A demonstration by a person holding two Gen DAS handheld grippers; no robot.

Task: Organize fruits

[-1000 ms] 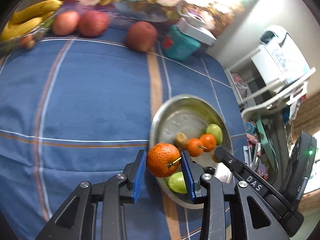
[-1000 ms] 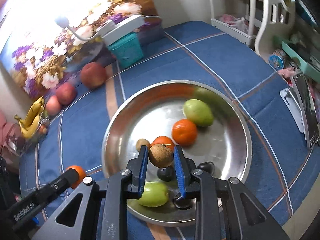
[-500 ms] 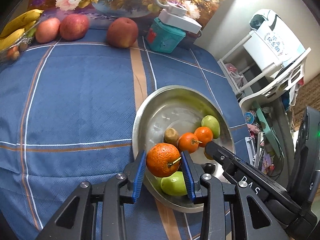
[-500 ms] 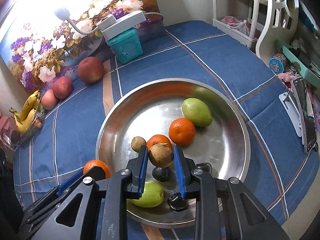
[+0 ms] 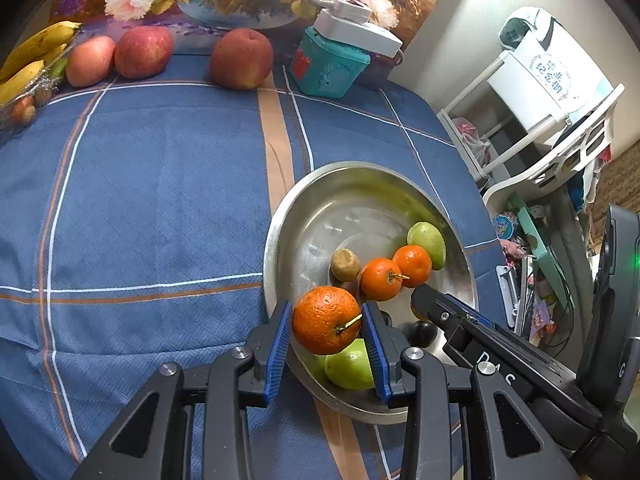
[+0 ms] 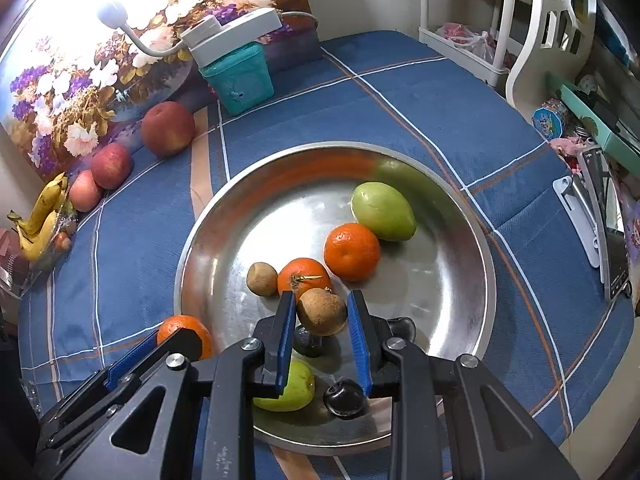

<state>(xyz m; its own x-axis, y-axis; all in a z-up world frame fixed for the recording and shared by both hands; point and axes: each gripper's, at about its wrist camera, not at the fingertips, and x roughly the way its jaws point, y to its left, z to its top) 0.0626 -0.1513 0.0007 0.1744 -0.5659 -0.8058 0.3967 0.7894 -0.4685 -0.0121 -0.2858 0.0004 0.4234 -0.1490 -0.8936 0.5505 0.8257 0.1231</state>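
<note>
My left gripper is shut on a large orange and holds it over the near-left rim of the steel bowl. It also shows in the right wrist view. My right gripper is shut on a brown kiwi-like fruit and holds it above the bowl. In the bowl lie two small oranges, a green mango, a small brown fruit, a green fruit and dark plums.
Three red apples and bananas line the far table edge by a flower painting. A teal box with a white lamp base stands behind the bowl. A white shelf rack stands to the right, off the table.
My left gripper has carried the orange to the right, from the cloth to over the bowl's rim. My right gripper has stayed over the bowl, still holding the brown fruit.
</note>
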